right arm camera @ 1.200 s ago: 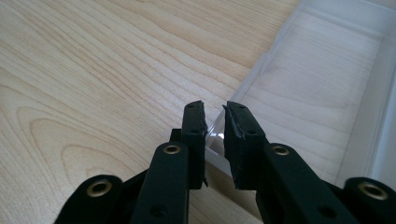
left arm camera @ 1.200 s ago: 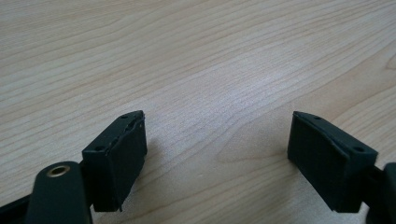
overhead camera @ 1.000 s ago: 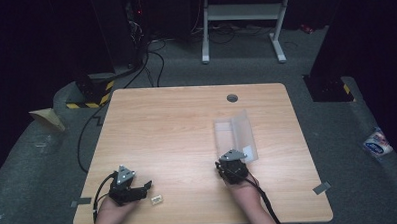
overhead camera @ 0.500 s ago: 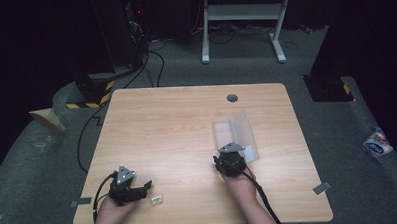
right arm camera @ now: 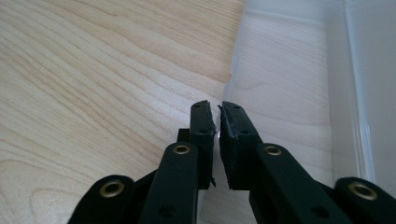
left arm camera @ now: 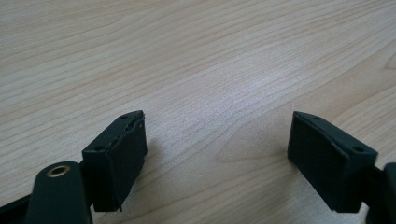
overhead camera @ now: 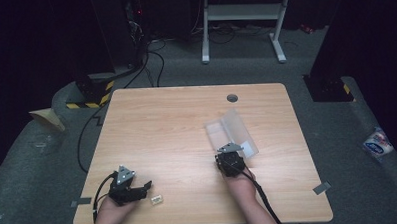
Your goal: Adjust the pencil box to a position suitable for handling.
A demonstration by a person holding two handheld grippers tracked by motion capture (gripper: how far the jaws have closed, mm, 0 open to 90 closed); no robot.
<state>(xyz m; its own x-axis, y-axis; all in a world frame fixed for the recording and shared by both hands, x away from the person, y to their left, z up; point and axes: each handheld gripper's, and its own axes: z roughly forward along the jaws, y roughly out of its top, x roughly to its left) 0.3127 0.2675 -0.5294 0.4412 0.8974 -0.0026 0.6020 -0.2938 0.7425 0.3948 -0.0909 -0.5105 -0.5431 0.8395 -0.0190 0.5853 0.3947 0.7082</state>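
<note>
From the high view, the left tongs (overhead camera: 139,188) rest near the counter (overhead camera: 177,123) front edge, just beside a small pale piece (overhead camera: 156,199), while the right tongs (overhead camera: 231,152) sit at the near edge of a clear plastic box (overhead camera: 232,132), likely to take hold of it. The left gripper view shows those jaws spread wide over bare wood, holding nothing. In the right gripper view the jaws are pinched nearly together on the box's thin wall, seemingly to steady or lift it.

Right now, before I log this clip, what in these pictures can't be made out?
- Small pale object beside the left gripper, high view: too small to identify.
- Clear plastic case: the right gripper looks shut on its near edge in the right gripper view, but the see-through plastic blurs the contact.
- Case contents: hidden by glare and transparency.
- Room behind the table: too dark.
</note>
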